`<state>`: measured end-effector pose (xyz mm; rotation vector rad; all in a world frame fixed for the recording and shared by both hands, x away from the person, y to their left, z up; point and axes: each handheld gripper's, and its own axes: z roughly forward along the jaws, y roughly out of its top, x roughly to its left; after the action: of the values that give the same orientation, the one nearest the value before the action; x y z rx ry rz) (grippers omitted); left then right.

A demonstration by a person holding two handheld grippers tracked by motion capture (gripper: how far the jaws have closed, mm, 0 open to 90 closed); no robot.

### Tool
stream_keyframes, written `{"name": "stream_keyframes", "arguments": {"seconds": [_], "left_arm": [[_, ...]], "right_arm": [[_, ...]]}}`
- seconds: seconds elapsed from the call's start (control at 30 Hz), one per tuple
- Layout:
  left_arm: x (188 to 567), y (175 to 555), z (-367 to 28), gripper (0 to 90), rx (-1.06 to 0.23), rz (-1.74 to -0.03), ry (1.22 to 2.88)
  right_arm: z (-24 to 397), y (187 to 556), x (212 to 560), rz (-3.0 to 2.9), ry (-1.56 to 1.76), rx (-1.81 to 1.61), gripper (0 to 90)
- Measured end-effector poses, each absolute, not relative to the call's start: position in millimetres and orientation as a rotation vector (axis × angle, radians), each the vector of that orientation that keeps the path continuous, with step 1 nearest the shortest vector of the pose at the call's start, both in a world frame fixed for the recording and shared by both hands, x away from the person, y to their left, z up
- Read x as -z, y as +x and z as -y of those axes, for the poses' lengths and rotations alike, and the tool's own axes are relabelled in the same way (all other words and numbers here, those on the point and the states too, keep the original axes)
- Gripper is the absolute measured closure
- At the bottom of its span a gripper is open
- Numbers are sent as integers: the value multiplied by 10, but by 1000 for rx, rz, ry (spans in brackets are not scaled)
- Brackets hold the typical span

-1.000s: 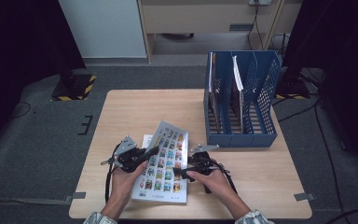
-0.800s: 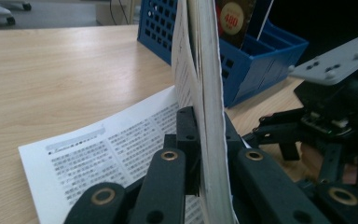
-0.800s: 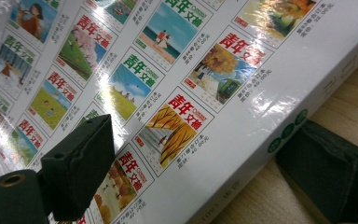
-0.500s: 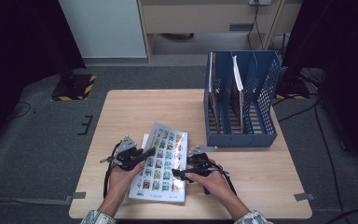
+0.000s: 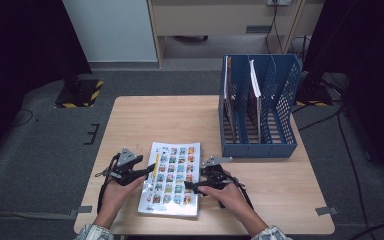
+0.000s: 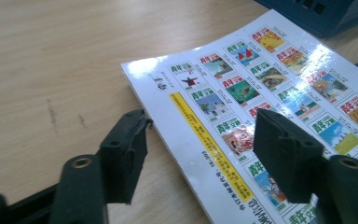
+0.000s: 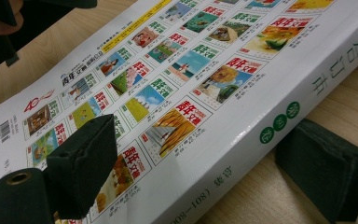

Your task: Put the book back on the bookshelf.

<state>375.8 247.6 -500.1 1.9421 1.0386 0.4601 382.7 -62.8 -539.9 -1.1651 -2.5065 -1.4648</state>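
Observation:
A thick book (image 5: 172, 177) with a cover of small coloured pictures lies on the wooden table (image 5: 155, 120) near its front edge. My left gripper (image 5: 150, 170) is at the book's left edge. In the left gripper view the left gripper (image 6: 200, 144) has just been opening its jaws: they straddle the edge of the book (image 6: 261, 79) and the pads stand clear of it. My right gripper (image 5: 192, 187) is at the book's right side. In the right gripper view the right gripper (image 7: 200, 158) is shut on the spine edge of the book (image 7: 177, 70), one jaw on the cover and one under the spine.
A blue slotted file rack (image 5: 260, 145) stands at the table's back right, with a few books or folders upright in its left slots. Bare wood lies behind and to the left of the book. Dark floor and cables surround the table.
The book, held tilted with its far end raised, has come down and now lies flat and square. The left gripper has moved down with it and opened off its edge.

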Motion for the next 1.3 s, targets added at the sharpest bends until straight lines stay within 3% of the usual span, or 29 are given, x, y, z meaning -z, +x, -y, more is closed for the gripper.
{"name": "stream_keyframes", "arguments": {"seconds": [0.17,0.33,0.43,0.53,0.87,0.9,1.03,1.3], "left_arm": [[5120,3828,-2432,302,-456,-1001,2020],[5234,3861,-2462,262,-379,-1081,2017],[5246,3859,-2467,272,-342,-1110,2000],[5262,3856,-2466,349,-284,-1127,1974],[5291,3877,-2449,350,-262,-1087,1953],[5276,3844,-2454,349,-272,-1154,1967],[5273,3853,-2451,341,-264,-1157,1972],[5269,3848,-2435,334,-274,-1156,1977]], "right_arm": [[617,3823,5397,2518,-1170,1463,130],[612,3820,5396,2527,-1169,1460,130],[615,3823,5397,2524,-1168,1462,132],[614,3821,5396,2529,-1174,1462,139],[580,3951,5396,2512,-1175,1462,151],[574,3966,5398,2512,-1174,1464,150],[532,4026,5397,2530,-1145,1457,139],[465,4140,5404,2475,-1139,1470,191]]}}
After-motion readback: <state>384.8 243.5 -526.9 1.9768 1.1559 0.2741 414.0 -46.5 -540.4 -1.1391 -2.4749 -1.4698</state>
